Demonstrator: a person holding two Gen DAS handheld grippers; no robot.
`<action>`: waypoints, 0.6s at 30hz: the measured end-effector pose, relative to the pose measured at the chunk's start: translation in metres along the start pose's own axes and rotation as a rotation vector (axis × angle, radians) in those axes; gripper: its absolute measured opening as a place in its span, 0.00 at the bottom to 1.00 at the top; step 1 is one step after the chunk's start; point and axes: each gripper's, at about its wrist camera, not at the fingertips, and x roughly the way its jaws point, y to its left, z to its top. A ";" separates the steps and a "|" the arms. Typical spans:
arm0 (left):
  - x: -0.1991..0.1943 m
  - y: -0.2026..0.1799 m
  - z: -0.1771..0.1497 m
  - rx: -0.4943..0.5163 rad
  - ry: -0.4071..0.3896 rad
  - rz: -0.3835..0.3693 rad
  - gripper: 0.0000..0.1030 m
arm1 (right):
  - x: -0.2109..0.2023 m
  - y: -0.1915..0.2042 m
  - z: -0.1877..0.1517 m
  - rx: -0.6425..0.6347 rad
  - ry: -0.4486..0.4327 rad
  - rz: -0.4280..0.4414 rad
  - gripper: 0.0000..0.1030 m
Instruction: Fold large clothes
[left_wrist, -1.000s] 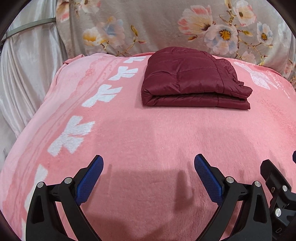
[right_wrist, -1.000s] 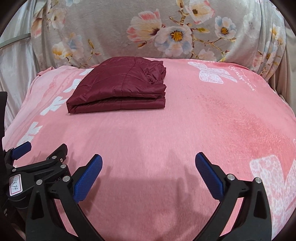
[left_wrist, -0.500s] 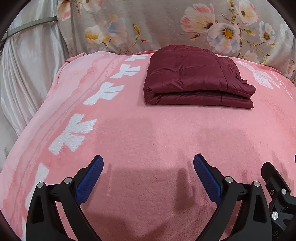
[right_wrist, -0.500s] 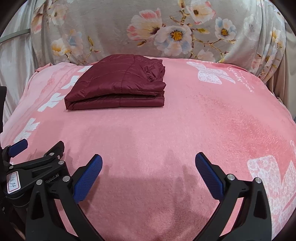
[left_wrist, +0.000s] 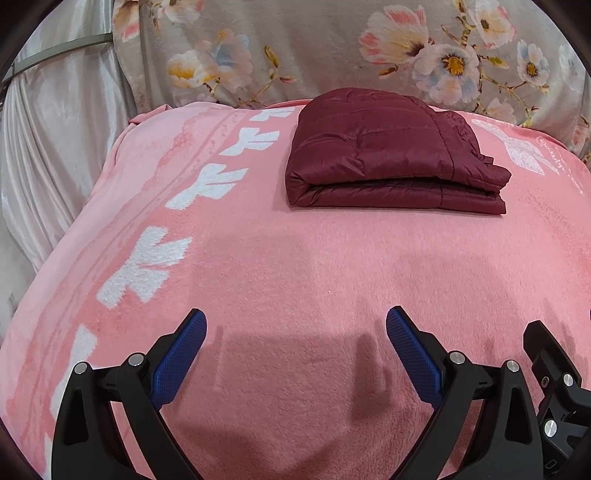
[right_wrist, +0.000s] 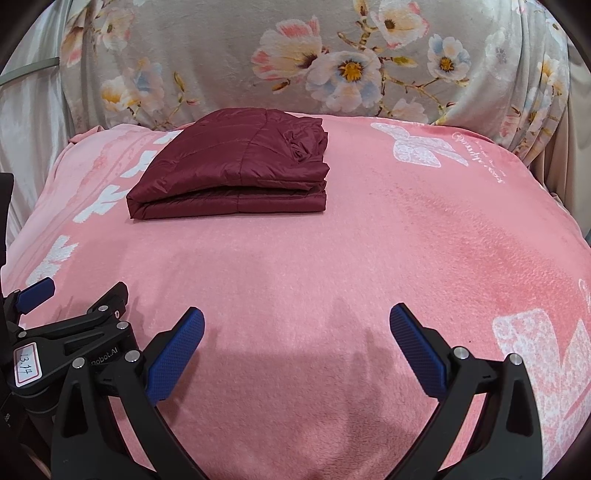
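Observation:
A maroon quilted jacket (left_wrist: 388, 155) lies folded into a neat rectangular stack at the back of the pink blanket (left_wrist: 295, 266); it also shows in the right wrist view (right_wrist: 236, 170). My left gripper (left_wrist: 295, 328) is open and empty, low over the blanket, well in front of the jacket. My right gripper (right_wrist: 297, 325) is open and empty, also near the front, beside the left gripper (right_wrist: 74, 332), which shows at its left.
A floral grey cover (right_wrist: 332, 59) rises behind the blanket. A pale satin curtain (left_wrist: 55, 147) hangs at the left. The blanket has white butterfly prints (right_wrist: 417, 147) and drops off at the left and right edges.
Both grippers have drawn back slightly and tilted, so the jacket sits a little lower in both views. Both stay open and empty. The jacket has not moved.

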 end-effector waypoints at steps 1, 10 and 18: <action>0.000 0.000 0.000 0.001 0.000 0.000 0.94 | 0.000 0.000 0.000 -0.001 0.000 0.001 0.95; 0.001 0.000 -0.001 0.003 0.001 0.000 0.94 | 0.000 -0.002 0.000 -0.003 0.000 0.003 0.95; 0.001 0.001 0.000 0.003 0.001 -0.001 0.94 | 0.000 -0.002 0.000 -0.002 -0.001 0.003 0.95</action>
